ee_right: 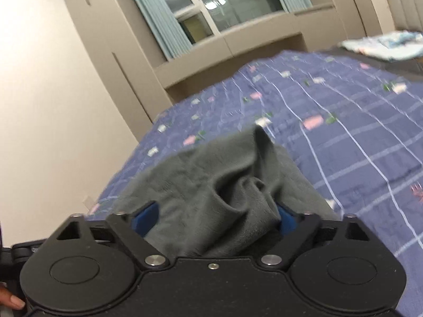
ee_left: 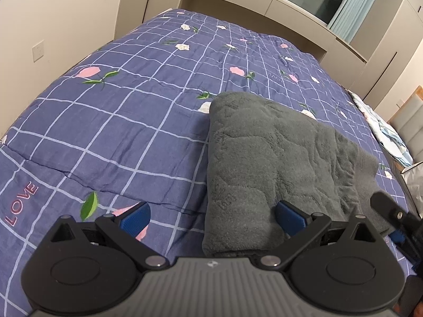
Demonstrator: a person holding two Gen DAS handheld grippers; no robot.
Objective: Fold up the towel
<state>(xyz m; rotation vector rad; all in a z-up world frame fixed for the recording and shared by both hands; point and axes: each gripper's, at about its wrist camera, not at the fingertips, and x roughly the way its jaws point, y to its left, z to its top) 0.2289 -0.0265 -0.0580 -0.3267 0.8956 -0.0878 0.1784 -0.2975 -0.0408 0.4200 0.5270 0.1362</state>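
A dark grey towel point(ee_left: 277, 158) lies folded into a thick pad on the blue checked bedspread point(ee_left: 119, 121). My left gripper point(ee_left: 212, 216) is open just above the towel's near left corner; one blue pad is over the bedspread, the other over the towel. In the right wrist view the towel point(ee_right: 216, 185) is bunched and creased between the wide-apart fingers of my right gripper point(ee_right: 216, 218), which is open. This view is motion-blurred. Part of the right gripper point(ee_left: 391, 211) shows at the towel's right end in the left wrist view.
The bedspread point(ee_right: 343, 132) covers a large bed. A light patterned cloth point(ee_right: 383, 45) lies at the bed's far side. Beige cabinets point(ee_left: 290, 13) and a curtained window point(ee_right: 224, 2) stand beyond the bed, and a wall point(ee_right: 53, 105) runs along its side.
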